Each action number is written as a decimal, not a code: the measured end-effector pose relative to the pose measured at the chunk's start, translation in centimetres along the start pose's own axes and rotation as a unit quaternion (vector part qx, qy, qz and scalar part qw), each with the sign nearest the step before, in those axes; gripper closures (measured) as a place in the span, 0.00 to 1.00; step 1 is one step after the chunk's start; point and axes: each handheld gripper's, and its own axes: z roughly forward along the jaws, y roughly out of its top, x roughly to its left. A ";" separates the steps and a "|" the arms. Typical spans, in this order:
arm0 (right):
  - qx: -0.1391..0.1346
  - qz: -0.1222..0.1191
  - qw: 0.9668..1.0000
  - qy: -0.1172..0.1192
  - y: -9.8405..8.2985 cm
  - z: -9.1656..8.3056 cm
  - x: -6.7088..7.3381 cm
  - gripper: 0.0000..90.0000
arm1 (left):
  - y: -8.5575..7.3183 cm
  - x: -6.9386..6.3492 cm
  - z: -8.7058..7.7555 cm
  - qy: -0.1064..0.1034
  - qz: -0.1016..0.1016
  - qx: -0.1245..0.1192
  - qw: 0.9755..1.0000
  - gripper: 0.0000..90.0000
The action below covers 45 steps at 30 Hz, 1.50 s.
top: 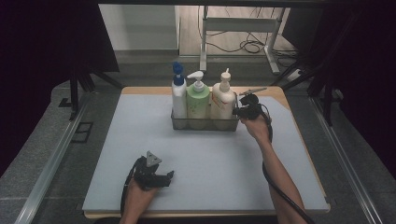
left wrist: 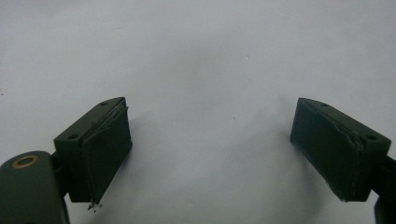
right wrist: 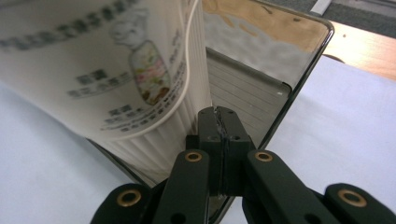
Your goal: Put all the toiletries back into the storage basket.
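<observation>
High view: a metal basket [top: 205, 123] sits at the far middle of the pale mat [top: 140, 140], its long axis running across the table, left to right. Three pump bottles stand upright in it in a row: a white one with a blue pump [top: 178, 95], a green one [top: 198, 99] and a cream one [top: 222, 99]. The right gripper [top: 238, 112] is at the basket's right end, jaws pinched together on the thin glossy end wall [right wrist: 261, 93], beside the ribbed, printed cream bottle [right wrist: 116, 70]. The left gripper [top: 169, 176] rests near the mat's front edge, well apart from the basket, jaws spread wide with nothing between the rubbery black pads [left wrist: 107, 154].
</observation>
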 end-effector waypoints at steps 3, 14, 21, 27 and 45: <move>0.005 0.001 1.000 0.000 -0.1 0.2 0.1 0.99 | 0.0 0.0 0.0 0.000 0.000 0.000 1.000 0.13; 0.006 0.008 1.000 -0.002 -0.1 0.7 0.2 0.99 | 0.0 0.0 0.0 0.000 0.001 0.001 1.000 0.13; 0.010 0.006 1.000 0.005 -0.1 1.3 0.8 0.99 | 0.0 0.0 0.0 0.000 0.001 0.001 1.000 0.13; 0.011 -0.003 1.000 0.014 0.1 1.7 1.7 0.98 | 0.0 0.0 0.0 0.000 0.001 0.001 1.000 0.13; 0.009 -0.011 1.000 0.019 0.3 1.7 2.8 0.99 | 0.0 0.0 0.0 0.000 0.001 0.001 1.000 0.13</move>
